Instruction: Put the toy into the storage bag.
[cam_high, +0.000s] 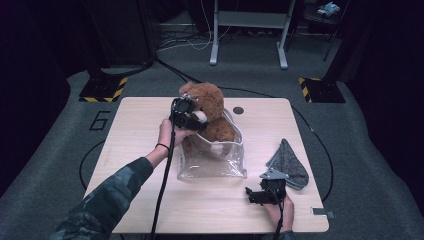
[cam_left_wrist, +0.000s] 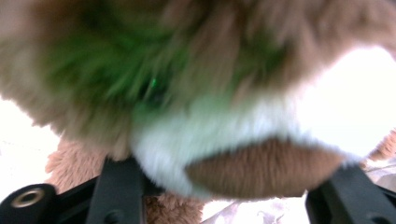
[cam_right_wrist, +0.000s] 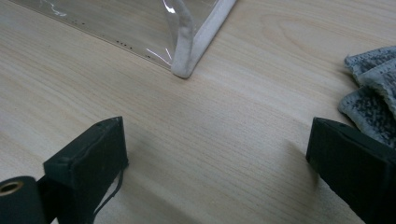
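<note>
A brown teddy bear (cam_high: 210, 97) sits upright with its lower body inside a clear plastic pouch (cam_high: 215, 162) at the middle of the table. My left gripper (cam_high: 197, 119) is at the bear's face. In the left gripper view the bear's white and brown muzzle (cam_left_wrist: 243, 163) fills the gap between the two black jaws of that gripper (cam_left_wrist: 233, 182), which press on its sides. My right gripper (cam_high: 252, 196) rests low near the table's front edge, to the right of the pouch. It stands wide open (cam_right_wrist: 217, 144) over bare wood, with the pouch's white-trimmed corner (cam_right_wrist: 187, 51) ahead.
A grey cloth (cam_high: 290, 162) lies folded at the right of the wooden table (cam_high: 150, 115), just beside the right jaw (cam_right_wrist: 373, 93). A small dark round hole (cam_high: 238, 110) marks the tabletop behind the bear. Desk legs and cables stand on the floor beyond.
</note>
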